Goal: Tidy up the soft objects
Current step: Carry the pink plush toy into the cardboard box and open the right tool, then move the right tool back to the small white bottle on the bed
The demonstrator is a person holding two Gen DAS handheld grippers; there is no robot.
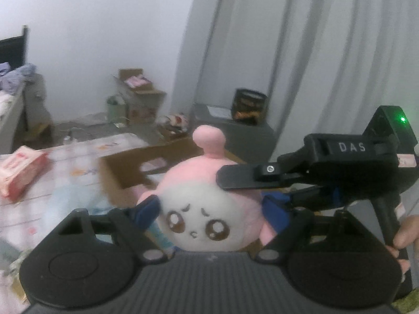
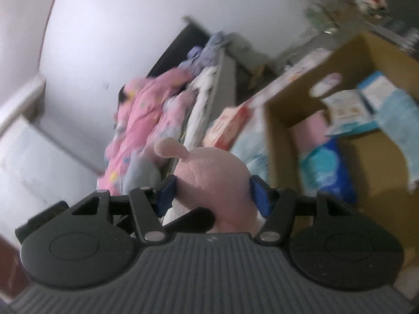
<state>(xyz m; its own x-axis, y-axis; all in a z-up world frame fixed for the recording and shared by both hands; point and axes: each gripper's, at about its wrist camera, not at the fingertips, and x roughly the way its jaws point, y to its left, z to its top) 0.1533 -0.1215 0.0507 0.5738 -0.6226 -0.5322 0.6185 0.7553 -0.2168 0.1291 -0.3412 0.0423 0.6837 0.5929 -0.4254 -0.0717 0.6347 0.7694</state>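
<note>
A round pink-and-white plush toy (image 1: 207,209) with a sad face and a knob on top is held up between both grippers. My left gripper (image 1: 210,212) is shut on its sides, blue pads (image 1: 146,209) pressing in. My right gripper (image 1: 246,193) comes in from the right, one black finger lying over the toy's top. In the right wrist view the right gripper (image 2: 212,196) is shut on the toy's pink back (image 2: 214,178). An open cardboard box (image 1: 125,172) stands behind the toy; it (image 2: 361,52) holds blue and pink soft packs.
A pink tissue pack (image 1: 18,172) lies on the patterned tabletop (image 1: 65,162). A bed piled with pink clothing (image 2: 146,110) is on the left. Grey curtains (image 1: 314,52), a grey cabinet (image 1: 248,133) and floor clutter stand behind. A person's hand (image 1: 406,235) holds the right gripper's handle.
</note>
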